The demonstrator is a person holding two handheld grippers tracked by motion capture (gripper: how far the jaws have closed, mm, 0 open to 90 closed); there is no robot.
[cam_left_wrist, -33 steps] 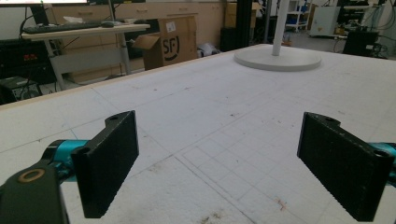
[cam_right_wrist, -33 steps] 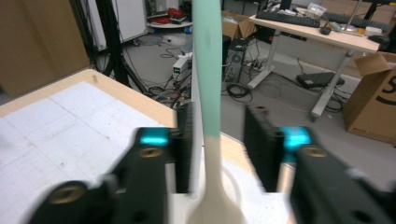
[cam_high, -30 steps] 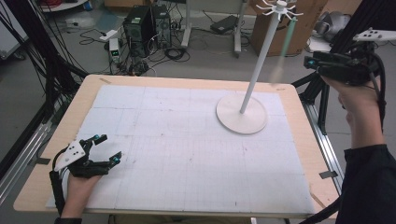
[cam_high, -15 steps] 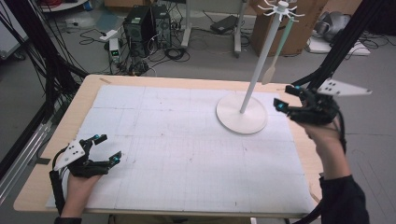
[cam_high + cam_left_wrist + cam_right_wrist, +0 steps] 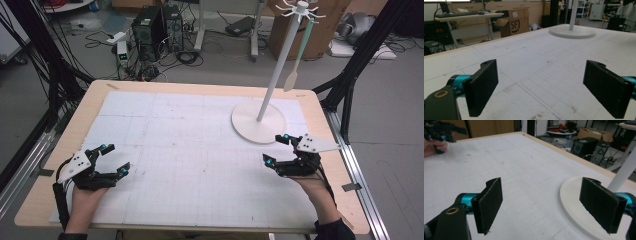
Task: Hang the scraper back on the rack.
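Wooden table (image 5: pixel 320 100); white gridded mat (image 5: pixel 190 150); stand base (image 5: pixel 258 123) on mat

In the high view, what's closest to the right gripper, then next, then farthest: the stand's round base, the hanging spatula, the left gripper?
From the right gripper:
1. Round base, just ahead of it on the table.
2. Spatula, hanging higher, behind the pole.
3. Left gripper, across the table's near edge.

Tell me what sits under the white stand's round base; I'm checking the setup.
The stand's base rests on the white gridded mat that covers the wooden table. The mat directly beneath the base is covered, so anything there cannot be seen.
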